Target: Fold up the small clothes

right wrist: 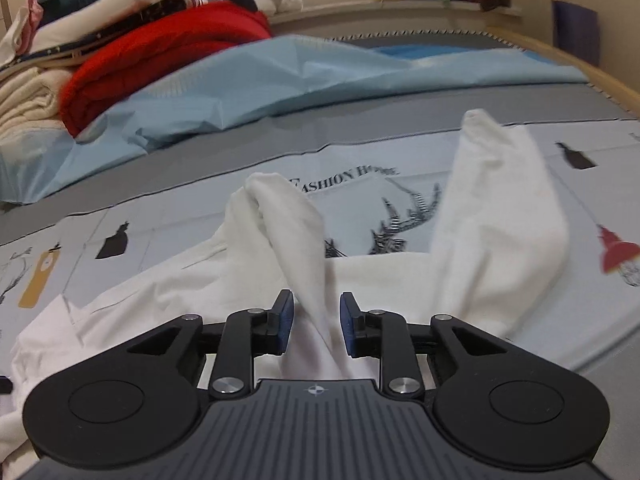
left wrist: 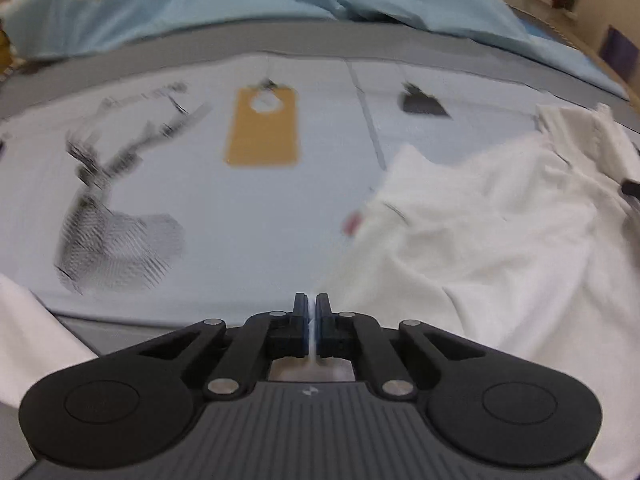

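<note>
One white shirt (right wrist: 492, 216) lay crumpled on the printed sheet (left wrist: 224, 208), near edge. Left gripper (left wrist: 311, 306) was pinched shut on its hem; right gripper (right wrist: 316, 312) stood part open, straddling a fold. Sheet's far left was bare.

Before you the white cotton garment (right wrist: 400, 280) lies rumpled on the pale printed bed sheet (right wrist: 360, 184). Two of its ends stand up from the sheet: one just ahead of your right gripper (right wrist: 316, 322), the other further right. A strip of the garment runs between that gripper's jaws, which stand apart from it. In the left wrist view the garment (left wrist: 500, 240) lies to the right of your left gripper (left wrist: 311, 312), whose jaws sit together over the sheet (left wrist: 240, 220). Behind the sheet lies the crumpled light blue cover (right wrist: 260, 76), and behind it, to the left, the red knitted blanket (right wrist: 160, 52) rests among stacked clothes.
</note>
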